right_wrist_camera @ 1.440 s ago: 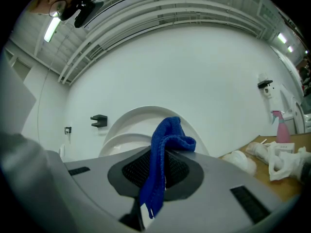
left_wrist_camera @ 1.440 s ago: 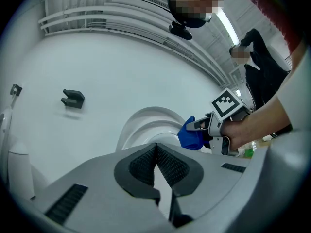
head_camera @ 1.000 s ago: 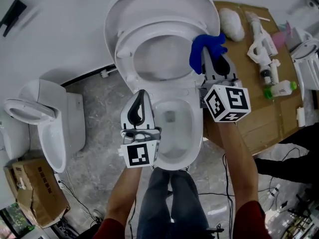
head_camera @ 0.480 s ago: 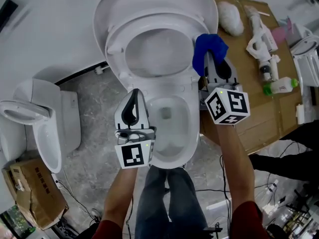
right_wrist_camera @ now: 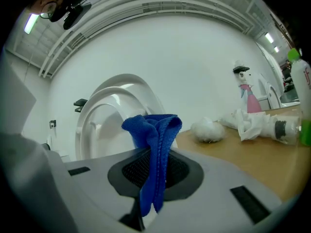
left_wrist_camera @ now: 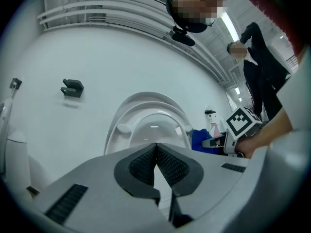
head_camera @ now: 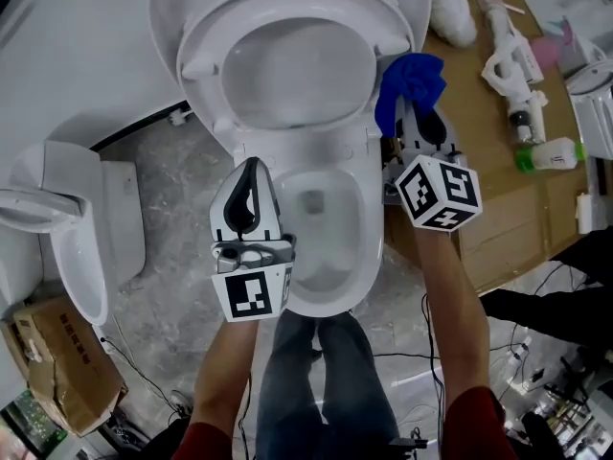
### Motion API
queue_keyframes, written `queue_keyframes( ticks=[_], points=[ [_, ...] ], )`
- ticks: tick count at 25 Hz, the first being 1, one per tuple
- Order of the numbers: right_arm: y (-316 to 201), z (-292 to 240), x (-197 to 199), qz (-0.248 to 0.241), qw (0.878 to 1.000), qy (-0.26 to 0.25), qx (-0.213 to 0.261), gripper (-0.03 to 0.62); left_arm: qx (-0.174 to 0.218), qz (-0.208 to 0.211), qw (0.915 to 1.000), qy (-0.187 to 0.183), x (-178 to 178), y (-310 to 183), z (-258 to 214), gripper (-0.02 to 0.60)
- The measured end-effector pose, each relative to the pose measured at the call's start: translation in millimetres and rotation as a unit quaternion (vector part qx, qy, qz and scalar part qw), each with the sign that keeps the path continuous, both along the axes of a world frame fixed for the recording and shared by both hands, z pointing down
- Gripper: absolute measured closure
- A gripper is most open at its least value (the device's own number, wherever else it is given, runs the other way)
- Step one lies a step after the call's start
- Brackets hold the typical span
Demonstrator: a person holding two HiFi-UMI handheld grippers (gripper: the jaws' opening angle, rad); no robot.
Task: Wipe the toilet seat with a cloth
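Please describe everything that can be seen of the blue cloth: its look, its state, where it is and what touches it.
The blue cloth is a small, soft piece with a fine terry-like weave, folded and bunched. It is pinched between the dark pads of the right gripper; a crumpled fold stands out beyond the jaws and the rest hangs between them. In the head view it lies beside the right edge of the raised toilet seat; whether it touches the seat cannot be told.

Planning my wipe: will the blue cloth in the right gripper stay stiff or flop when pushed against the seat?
Probably floppy: the blue woven cloth folds and droops from the right gripper, shut on it. Likely light: a narrow pinch holds it. Its nubby weave may drag on the glossy white toilet seat.
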State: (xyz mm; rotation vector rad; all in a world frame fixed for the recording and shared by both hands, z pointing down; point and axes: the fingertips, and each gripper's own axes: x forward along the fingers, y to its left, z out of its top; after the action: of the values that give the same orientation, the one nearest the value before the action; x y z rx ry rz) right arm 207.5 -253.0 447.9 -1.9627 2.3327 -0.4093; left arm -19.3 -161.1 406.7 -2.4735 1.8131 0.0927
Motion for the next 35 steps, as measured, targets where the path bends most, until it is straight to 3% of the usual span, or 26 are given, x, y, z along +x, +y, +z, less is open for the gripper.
queue_keyframes(
  ticks=[16,23,31,35],
  points=[
    [8,91,-16,-0.004,0.998,0.042,-0.046,0.534,-0.009,-0.008,0.9999,0.0,-19,9,55,0.566],
    [15,128,-25,-0.008,0.996,0.064,-0.058,0.534,0.012,-0.013,0.9999,0.001,-29,14,68,0.566],
    [19,180,-35,-0.009,0.992,0.081,-0.094,0.534,-0.042,-0.019,0.9989,0.004,-42,22,105,0.566],
    [13,196,-42,-0.01,0.99,0.09,-0.105,0.534,-0.042,-0.024,0.9988,0.006,-51,21,109,0.566]
  ],
)
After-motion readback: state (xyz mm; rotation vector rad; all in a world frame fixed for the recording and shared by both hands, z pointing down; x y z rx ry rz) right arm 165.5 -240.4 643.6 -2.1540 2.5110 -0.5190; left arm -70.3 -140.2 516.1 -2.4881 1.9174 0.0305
